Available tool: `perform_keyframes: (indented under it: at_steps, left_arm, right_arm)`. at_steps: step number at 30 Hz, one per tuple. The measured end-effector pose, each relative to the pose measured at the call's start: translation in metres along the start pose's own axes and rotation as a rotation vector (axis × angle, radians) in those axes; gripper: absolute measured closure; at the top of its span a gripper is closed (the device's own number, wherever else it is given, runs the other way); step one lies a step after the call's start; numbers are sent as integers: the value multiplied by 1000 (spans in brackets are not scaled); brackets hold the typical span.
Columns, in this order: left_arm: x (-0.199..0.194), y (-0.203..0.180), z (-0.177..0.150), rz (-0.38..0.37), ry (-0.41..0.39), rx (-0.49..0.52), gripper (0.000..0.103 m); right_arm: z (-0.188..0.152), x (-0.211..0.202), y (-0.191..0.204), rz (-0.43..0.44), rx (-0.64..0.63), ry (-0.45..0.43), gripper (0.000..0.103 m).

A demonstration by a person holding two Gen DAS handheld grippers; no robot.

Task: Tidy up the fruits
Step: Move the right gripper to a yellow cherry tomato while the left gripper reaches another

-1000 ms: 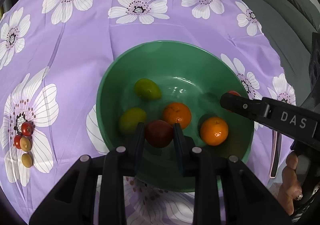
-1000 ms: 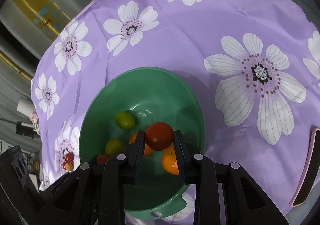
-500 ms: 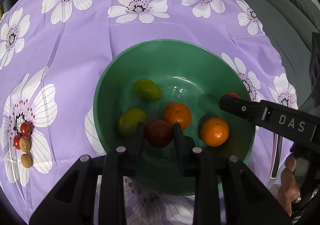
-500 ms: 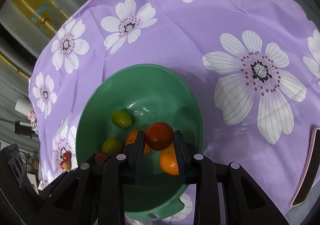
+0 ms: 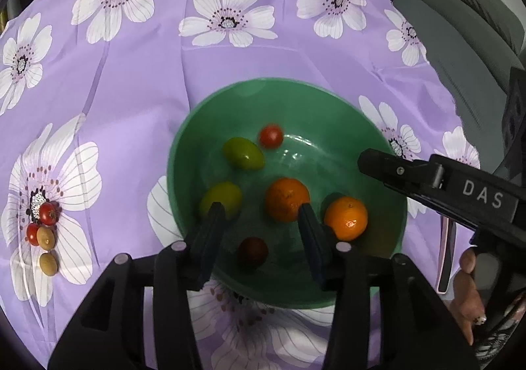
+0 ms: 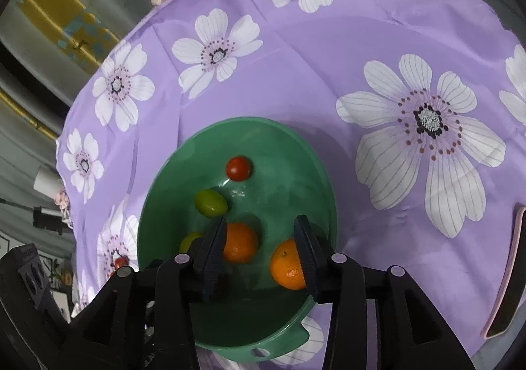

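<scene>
Inside green bowl (image 5: 388, 205), oval green fruit (image 5: 243, 153) lies lengthwise, slanting down-right.

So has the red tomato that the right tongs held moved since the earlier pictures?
Yes. The tomato has left the opening right tongs and now lies farther up the green bowl, beyond the green fruit.

green bowl (image 5: 184, 153) crowded with fruit, purple cloth (image 5: 148, 74) beyond bare

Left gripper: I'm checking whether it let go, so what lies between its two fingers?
In the left wrist view, the opening left gripper grips nothing; a dark red tomato lies loose between its fingers on the green bowl floor.
</scene>
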State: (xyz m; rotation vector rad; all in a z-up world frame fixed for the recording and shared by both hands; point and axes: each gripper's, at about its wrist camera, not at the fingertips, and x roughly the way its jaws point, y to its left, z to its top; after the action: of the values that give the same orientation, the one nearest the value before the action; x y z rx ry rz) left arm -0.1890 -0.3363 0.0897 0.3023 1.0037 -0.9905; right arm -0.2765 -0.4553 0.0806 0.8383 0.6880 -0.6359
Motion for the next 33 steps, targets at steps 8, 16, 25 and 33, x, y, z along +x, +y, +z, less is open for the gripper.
perform_keyframes:
  at_steps: [8,16,25,33]
  left_arm:
    - [-32,12,-1,2,-69,-21,45]
    - [-63,52,-10,54,-122,-89,35]
    - [-88,129,-36,190,-134,-234,34]
    - [-103,202,-69,264,-115,-393,36]
  right_arm:
    - [-1,-8,9,25,-23,-38,50]
    - [-5,-16,27,98,-69,-74,36]
    - [-20,-9,67,167,-140,-68,26]
    - [-44,1,118,233,-261,-26,26]
